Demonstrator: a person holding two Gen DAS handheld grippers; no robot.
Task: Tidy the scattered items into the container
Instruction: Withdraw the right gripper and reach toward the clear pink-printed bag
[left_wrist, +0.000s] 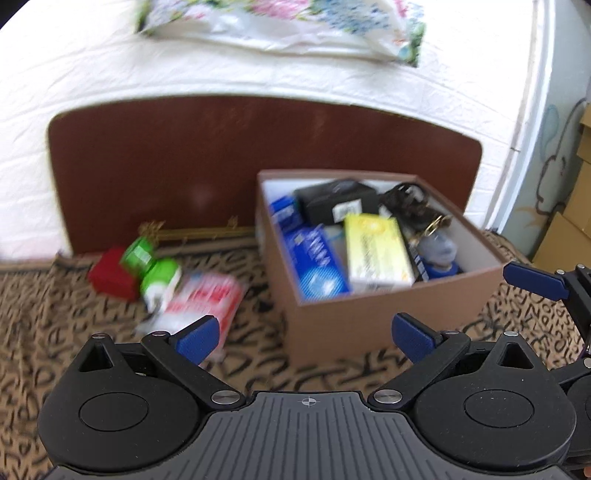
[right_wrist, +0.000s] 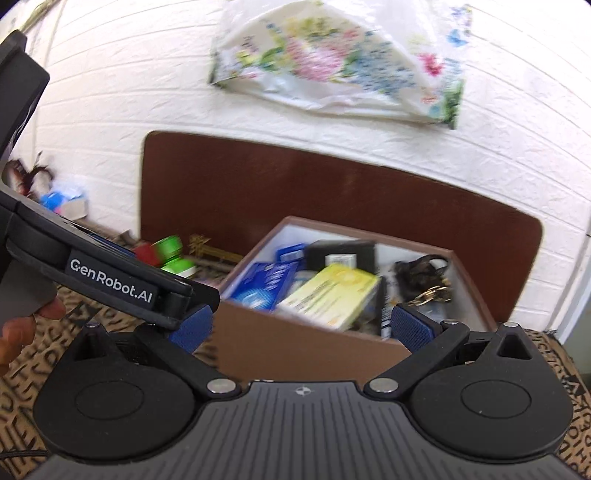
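Box (left_wrist: 373, 317) just beyond spread fingers (left_wrist: 197, 339)

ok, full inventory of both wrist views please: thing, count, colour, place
cardboard box: 1, brown, open, on the patterned cloth
yellow carton: 1, inside box, on top
blue packs: at least 2, inside box, left side
black adapter: 1, inside box, far end
dark cable bundle: 1, inside box, far right
red block: 1, on cloth left of box
green-capped containers: 2, beside red block
red-and-white packet: 1, on cloth, nearer the box
brown board: 1, against white wall
floral bag: 1, on wall
left claw: open, empty
right claw: open, empty
hand: 1, holding left claw
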